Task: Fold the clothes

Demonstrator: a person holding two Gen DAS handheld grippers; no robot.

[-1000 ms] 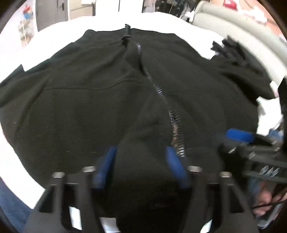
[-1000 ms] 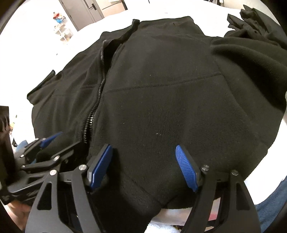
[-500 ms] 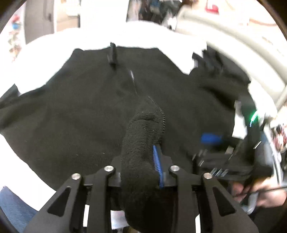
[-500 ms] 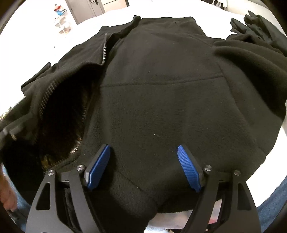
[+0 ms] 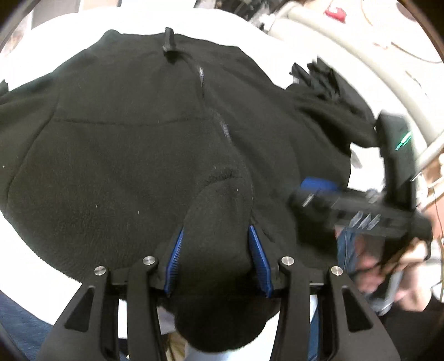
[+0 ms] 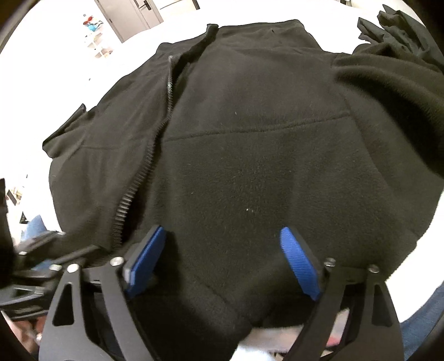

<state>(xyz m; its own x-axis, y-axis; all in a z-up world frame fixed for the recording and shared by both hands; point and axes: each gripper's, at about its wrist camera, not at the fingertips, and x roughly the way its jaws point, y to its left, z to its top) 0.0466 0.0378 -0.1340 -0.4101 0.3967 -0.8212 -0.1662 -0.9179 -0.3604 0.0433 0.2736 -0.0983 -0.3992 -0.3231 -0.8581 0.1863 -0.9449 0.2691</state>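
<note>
A black fleece jacket (image 5: 125, 155) (image 6: 263, 152) lies front-up on a white bed (image 5: 30, 255), its zipper (image 5: 224, 130) (image 6: 147, 166) running away from me. My left gripper (image 5: 216, 250) has a thick raised fold of the hem beside the zipper between its blue pads. The fleece touches both pads while the jaws are opening. My right gripper (image 6: 224, 258) stands wide over the hem of the other front panel. Its jaws are closing a little, and the fleece lies flat between the pads without being pressed. That gripper (image 5: 319, 191) also shows in the left wrist view.
A second dark garment (image 5: 327, 83) (image 6: 402, 27) lies crumpled at the far right of the bed. A person's hand (image 5: 369, 266) holds the right gripper. A grey door (image 6: 133, 14) and shelves stand beyond the bed. Blue jeans (image 6: 424, 319) show at the near edge.
The left gripper clamped tight on a fold by the zipper and lifted the front panel open. Now the panel lies flat again and the jaws stand wider. The right gripper stayed put.
</note>
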